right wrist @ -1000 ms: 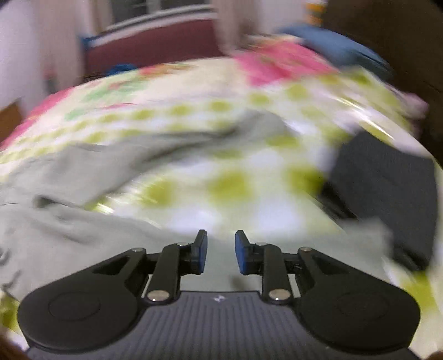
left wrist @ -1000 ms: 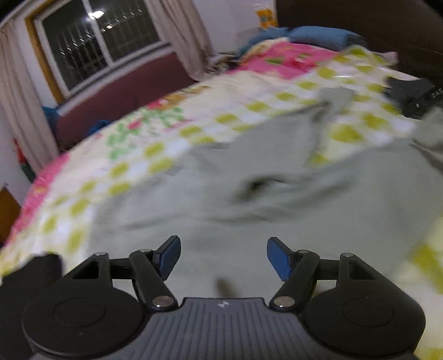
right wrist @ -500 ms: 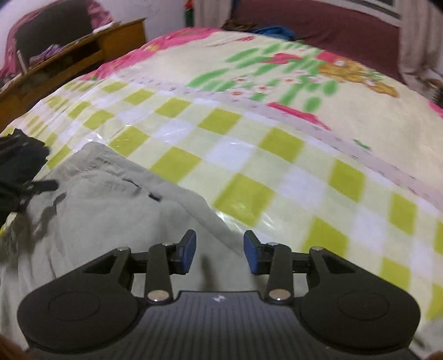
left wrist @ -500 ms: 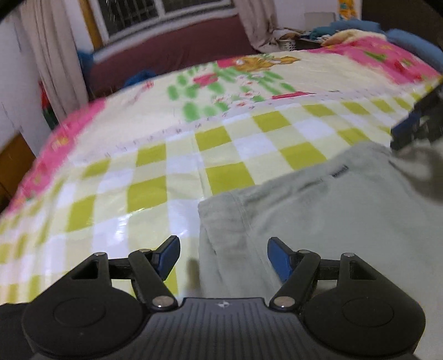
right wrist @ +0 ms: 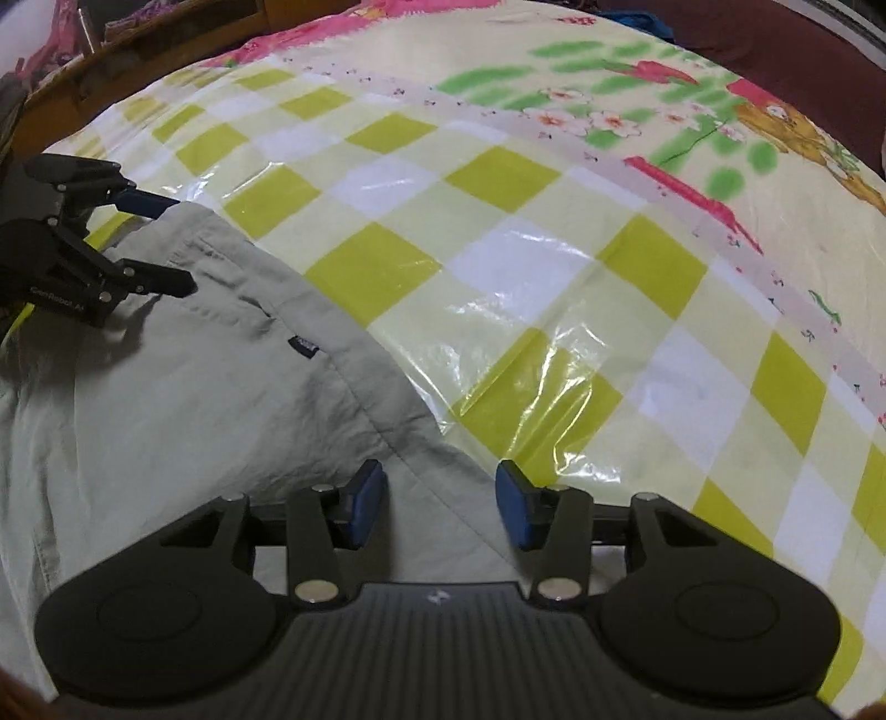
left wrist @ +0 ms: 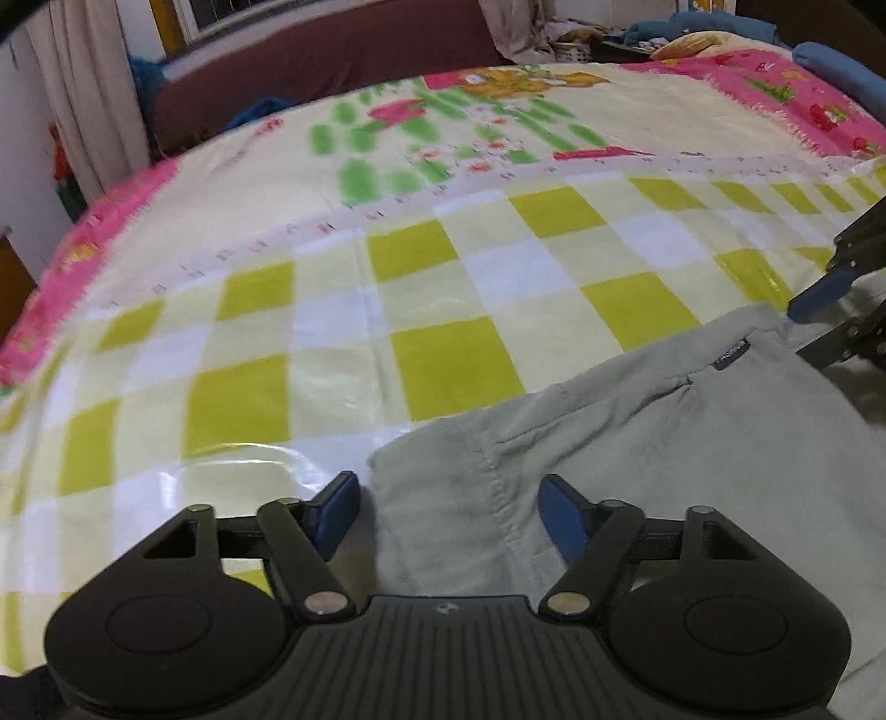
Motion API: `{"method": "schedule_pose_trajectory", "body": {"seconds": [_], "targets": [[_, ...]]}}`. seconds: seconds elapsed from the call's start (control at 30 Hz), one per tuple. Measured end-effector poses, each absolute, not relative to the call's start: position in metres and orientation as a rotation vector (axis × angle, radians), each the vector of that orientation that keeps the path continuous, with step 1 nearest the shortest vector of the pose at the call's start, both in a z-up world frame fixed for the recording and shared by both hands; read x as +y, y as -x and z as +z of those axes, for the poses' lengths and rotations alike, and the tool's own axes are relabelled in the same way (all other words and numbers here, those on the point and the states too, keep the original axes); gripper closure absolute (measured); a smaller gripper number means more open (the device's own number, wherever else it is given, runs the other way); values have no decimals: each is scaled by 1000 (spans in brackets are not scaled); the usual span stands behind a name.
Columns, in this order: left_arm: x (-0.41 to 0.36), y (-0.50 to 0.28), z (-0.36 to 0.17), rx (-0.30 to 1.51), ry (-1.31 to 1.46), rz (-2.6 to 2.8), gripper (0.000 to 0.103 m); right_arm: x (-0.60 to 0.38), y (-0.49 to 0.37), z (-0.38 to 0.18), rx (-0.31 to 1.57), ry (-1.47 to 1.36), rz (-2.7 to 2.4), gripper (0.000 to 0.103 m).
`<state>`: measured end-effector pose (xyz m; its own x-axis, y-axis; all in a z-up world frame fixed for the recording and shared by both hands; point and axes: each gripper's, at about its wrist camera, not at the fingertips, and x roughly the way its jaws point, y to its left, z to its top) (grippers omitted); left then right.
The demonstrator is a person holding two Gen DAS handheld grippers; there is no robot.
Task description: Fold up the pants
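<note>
Grey-green pants (left wrist: 664, 471) lie flat on a bed with a yellow-and-white checked cover (left wrist: 443, 277). My left gripper (left wrist: 448, 498) is open just above one corner of the pants, and the corner's stitched hem lies between its fingers without touching the pads. In the right wrist view the pants (right wrist: 166, 415) fill the left side. My right gripper (right wrist: 440, 493) straddles their slanting edge and its jaws are opening, the pads clear of the cloth. Each view shows the other gripper at the far corner of the same edge: the right gripper (left wrist: 814, 327) and the left gripper (right wrist: 160, 243).
Shiny clear plastic covers the checked sheet (right wrist: 554, 249), wrinkled near my right gripper. A maroon bench or bed end (left wrist: 332, 61) and a curtain (left wrist: 83, 111) stand beyond the bed. Blue bedding (left wrist: 830, 66) lies at the far right, and wooden furniture (right wrist: 138, 44) at the far left.
Both grippers swept across the bed and dropped down to the pants' edge. The right jaws have widened; the left jaws stayed equally wide.
</note>
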<state>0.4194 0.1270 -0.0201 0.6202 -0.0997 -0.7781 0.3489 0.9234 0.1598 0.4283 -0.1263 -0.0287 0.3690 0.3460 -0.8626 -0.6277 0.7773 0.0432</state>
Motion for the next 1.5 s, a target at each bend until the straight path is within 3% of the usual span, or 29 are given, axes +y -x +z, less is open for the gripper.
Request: {"method": "schedule_pose_trajectory", "body": {"seconds": [0.17,0.3,0.4,0.43,0.47,0.67,0.87,1.1,1.2,1.37,1.5], "targets": [[127,-427,-25,880,-339,-268,14,-127,-428,-34,1006,368,651,49],[137,-430,-25,887,-268,-224,13,-122,-429,-33,1007,345,628,52],[133,-422,-28,865,-301,-216,23,-122,-423,-33,990,333,626,72],[132,-423,-26,866,-286,-230,44,-122,-422,-33,988,325,619,86],[132,-426,-24,877,-261,-239,53,-120,-422,-32,989,317,615,101],[120,-425,-19,884,-309,-264,70,-117,-415,-18,954,305,576,101],[135,-384,24,758,-266,-253,71,-130,-388,30,828,246,567,101],[166,-232,73,594,-197,-299,70,-144,-260,94,686,237,682,101],[170,-170,53,609,-162,-289,70,-139,-190,82,703,253,714,101],[169,-116,-9,733,-100,-230,69,-113,-122,2,889,247,677,101],[172,-97,0,680,-56,-206,69,-83,-87,-17,879,395,655,101]]}}
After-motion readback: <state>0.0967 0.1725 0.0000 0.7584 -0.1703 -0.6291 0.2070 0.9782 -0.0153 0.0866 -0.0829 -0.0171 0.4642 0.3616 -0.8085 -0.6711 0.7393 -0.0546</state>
